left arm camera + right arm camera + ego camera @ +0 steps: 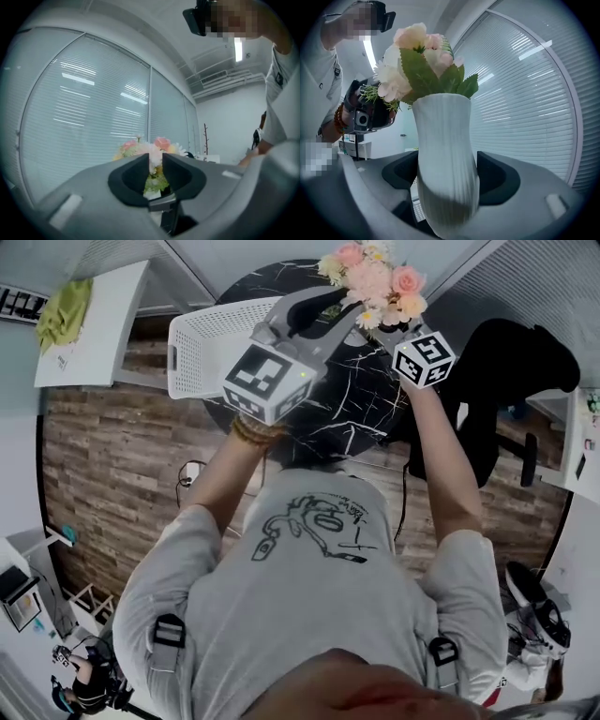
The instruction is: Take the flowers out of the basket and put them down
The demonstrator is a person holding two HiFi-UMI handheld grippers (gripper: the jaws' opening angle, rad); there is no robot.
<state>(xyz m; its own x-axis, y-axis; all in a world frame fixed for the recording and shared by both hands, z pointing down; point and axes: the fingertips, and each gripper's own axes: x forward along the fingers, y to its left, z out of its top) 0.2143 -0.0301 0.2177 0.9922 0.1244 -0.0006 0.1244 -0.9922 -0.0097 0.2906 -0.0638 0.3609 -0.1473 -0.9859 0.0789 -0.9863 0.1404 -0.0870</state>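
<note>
A white ribbed vase [445, 159] fills the middle of the right gripper view. The right tool [445, 176] pinches it, one dark pad against each side of its belly. Out of its mouth rise the flowers [417, 61]: pale pink and cream heads with broad green leaves.

In the head view the flowers [375, 282] sit at the far side of the round bench [356, 418], clear of the basket [202, 352] and to its right. The right tool [389, 334] is just below them, with its marker cube toward the camera.

The left tool [361, 320] reaches in from the left, and its tip is just beside the lower blooms. Seen from the right gripper, the left tool [368, 112] is against the bouquet's left side, with green sprigs touching its tip. In its own view the left tool [155, 161] has its jaws drawn almost together. Only a thin slit is left, and petals and leaves show in it. I cannot tell whether a sprig is nipped there.

The basket is white and slatted and lies at the bench's left edge. The bench is black with white veins. Below it are the person's forearms, a beaded bracelet [255, 432] on the left wrist and a grey printed shirt [309, 559]. A wood-plank floor [103, 456] lies around the bench, and window blinds [93, 117] stand behind the tools.
</note>
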